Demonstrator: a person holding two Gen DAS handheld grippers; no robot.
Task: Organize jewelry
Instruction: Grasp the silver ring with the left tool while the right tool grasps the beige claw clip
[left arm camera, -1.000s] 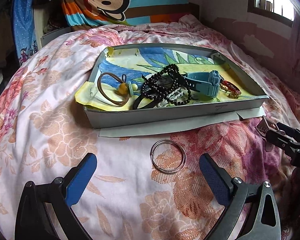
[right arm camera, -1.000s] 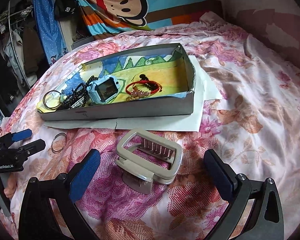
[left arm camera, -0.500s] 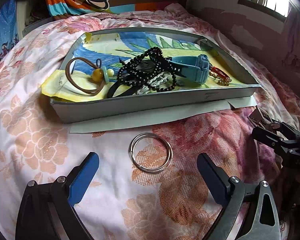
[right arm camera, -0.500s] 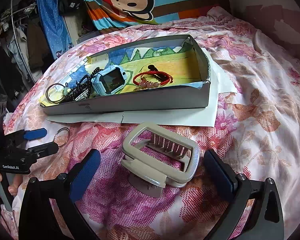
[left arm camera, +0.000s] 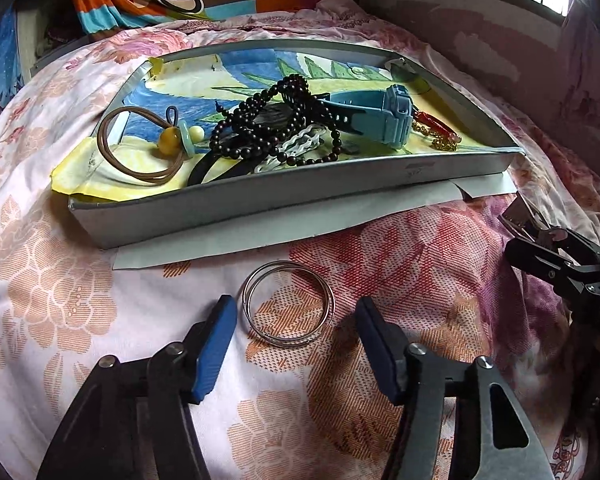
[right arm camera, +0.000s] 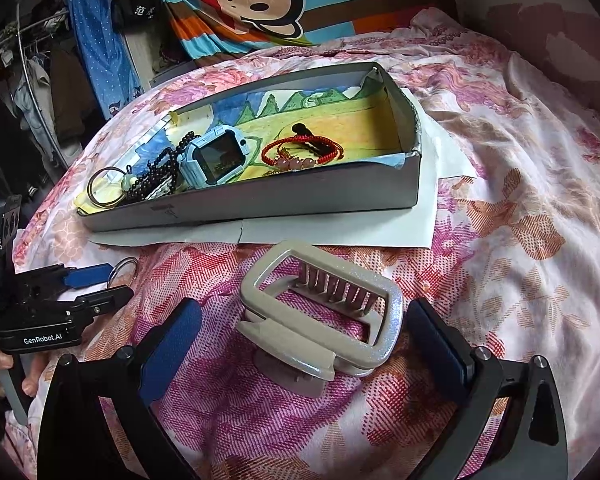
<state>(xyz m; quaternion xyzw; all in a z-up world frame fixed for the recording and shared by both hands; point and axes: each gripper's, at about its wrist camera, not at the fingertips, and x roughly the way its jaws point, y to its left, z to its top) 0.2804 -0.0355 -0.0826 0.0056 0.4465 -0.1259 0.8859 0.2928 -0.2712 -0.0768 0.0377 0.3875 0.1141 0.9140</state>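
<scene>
From the left wrist, the left gripper (left arm camera: 294,322) hangs low over the bed (left arm camera: 44,292), its jaws closing around the silver bangles (left arm camera: 288,304) that lie flat between them, the pads not touching. Beyond sits the gray tray (left arm camera: 236,204), holding a black bead necklace (left arm camera: 268,124), a blue watch (left arm camera: 384,116) and a brown hair tie (left arm camera: 136,148).

From the right wrist, the right gripper (right arm camera: 304,340) has its jaws open on either side of a beige hair claw (right arm camera: 320,320), apart from it, on the bed just before the tray's near wall.
</scene>
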